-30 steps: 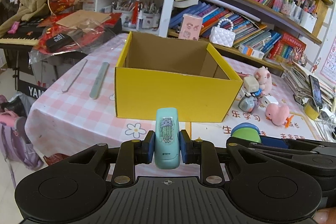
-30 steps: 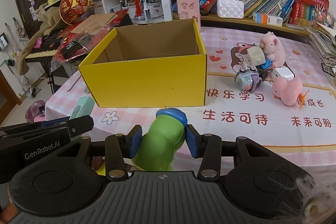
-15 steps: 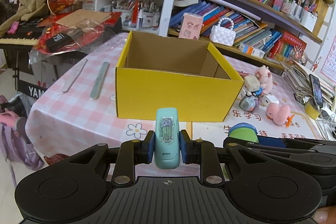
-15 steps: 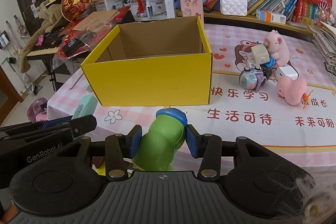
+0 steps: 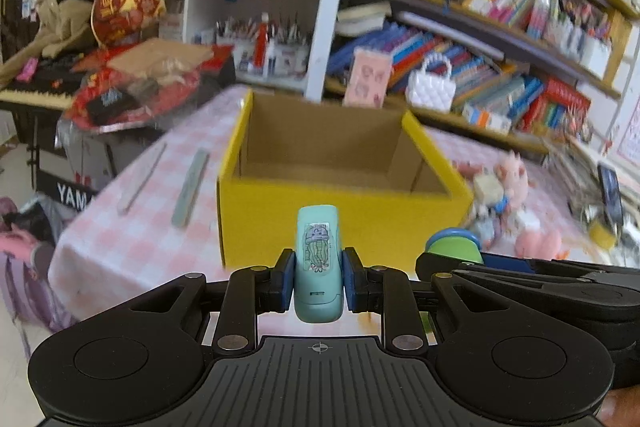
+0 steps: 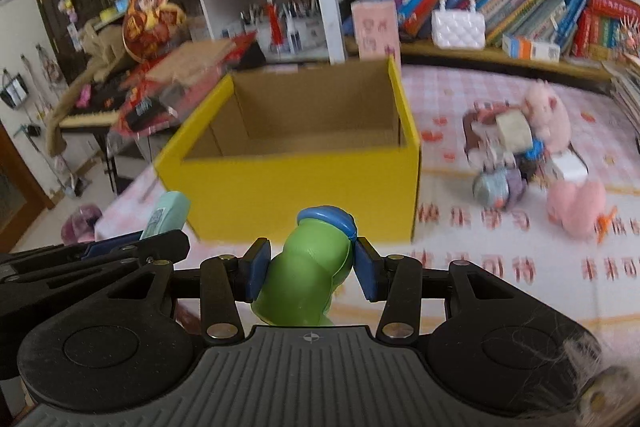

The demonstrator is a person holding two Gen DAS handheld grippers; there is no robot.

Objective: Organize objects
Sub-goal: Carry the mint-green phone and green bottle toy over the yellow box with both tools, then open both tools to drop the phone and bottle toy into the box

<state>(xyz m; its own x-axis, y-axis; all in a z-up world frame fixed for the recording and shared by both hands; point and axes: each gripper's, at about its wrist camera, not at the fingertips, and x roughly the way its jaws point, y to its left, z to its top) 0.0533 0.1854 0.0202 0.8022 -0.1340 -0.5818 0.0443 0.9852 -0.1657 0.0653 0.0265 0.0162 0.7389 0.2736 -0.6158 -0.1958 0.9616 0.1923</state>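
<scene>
Readable writing: white letters "YAM" [image 5: 76, 191] show on the black keyboard stand at the left; the remainder is cut off. The red characters printed on the tablecloth [image 6: 560, 267] are too blurred to read.

Container: the yellow cardboard box [image 6: 304, 187] stands open-topped on the table [image 5: 132, 239]. The visible part of its brown interior holds nothing.

Left tool [image 5: 319, 281]: pads pinching a mint-green stapler-like item [image 5: 319, 263], held upright and bearing a jellyfish sticker. It sits in front of the box's near wall, apart from it.

Right tool [image 6: 308, 269]: pads pinching a green toy with a blue cap [image 6: 310, 275], tilted, also in front of the box.

A cluster of small toys [image 6: 532, 155] lies on the tablecloth right of the box.
</scene>
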